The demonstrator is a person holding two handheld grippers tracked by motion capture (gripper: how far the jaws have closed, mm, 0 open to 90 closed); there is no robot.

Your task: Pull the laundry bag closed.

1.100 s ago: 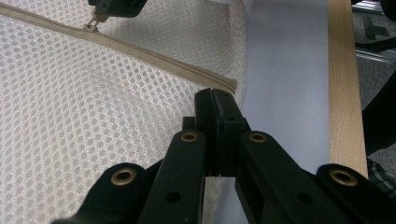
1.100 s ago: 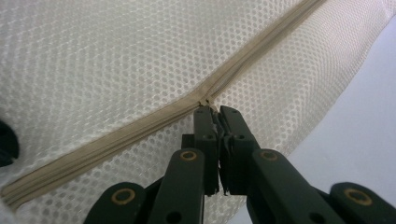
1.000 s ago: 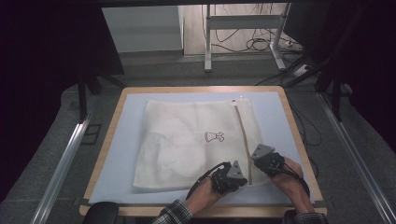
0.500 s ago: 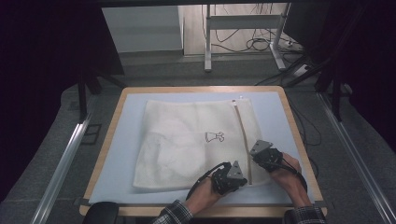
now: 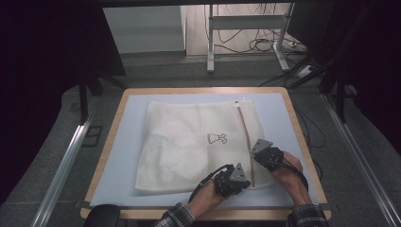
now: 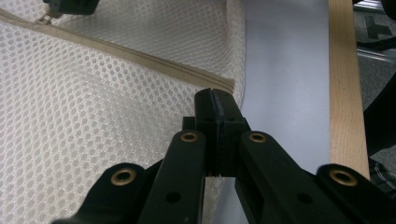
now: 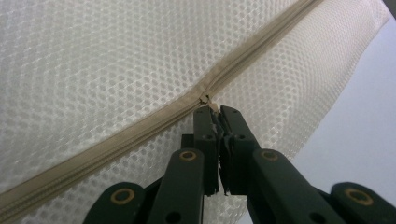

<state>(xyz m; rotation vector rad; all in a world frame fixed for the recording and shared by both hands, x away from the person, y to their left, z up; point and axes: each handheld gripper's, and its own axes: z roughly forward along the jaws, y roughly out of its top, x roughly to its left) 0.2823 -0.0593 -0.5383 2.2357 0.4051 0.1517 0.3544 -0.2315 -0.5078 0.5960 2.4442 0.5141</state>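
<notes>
A white mesh bag (image 5: 189, 142) with a small black logo lies flat on the blue mat (image 5: 124, 156). A beige zipper (image 5: 245, 127) runs along the bag's right side. My left gripper (image 5: 242, 178) (image 6: 215, 100) is shut on the bag's near edge, right beside the zipper's end (image 6: 226, 85). My right gripper (image 5: 257, 150) (image 7: 215, 114) is shut on the small metal zipper pull (image 7: 208, 100), a short way up the zipper from the left gripper. The zipper tape (image 7: 116, 135) looks closed on both sides of the pull.
The mat lies on a table with a wooden rim (image 5: 302, 142); its right strip (image 6: 345, 79) runs close to my left gripper. Beyond the table are a metal desk frame (image 5: 210, 42) and loose cables (image 5: 265, 45) on the floor. Metal rails (image 5: 64, 161) flank the table.
My right gripper has crept slightly farther up the zipper with the pull in it. The left gripper has stayed in place on the bag's edge.
</notes>
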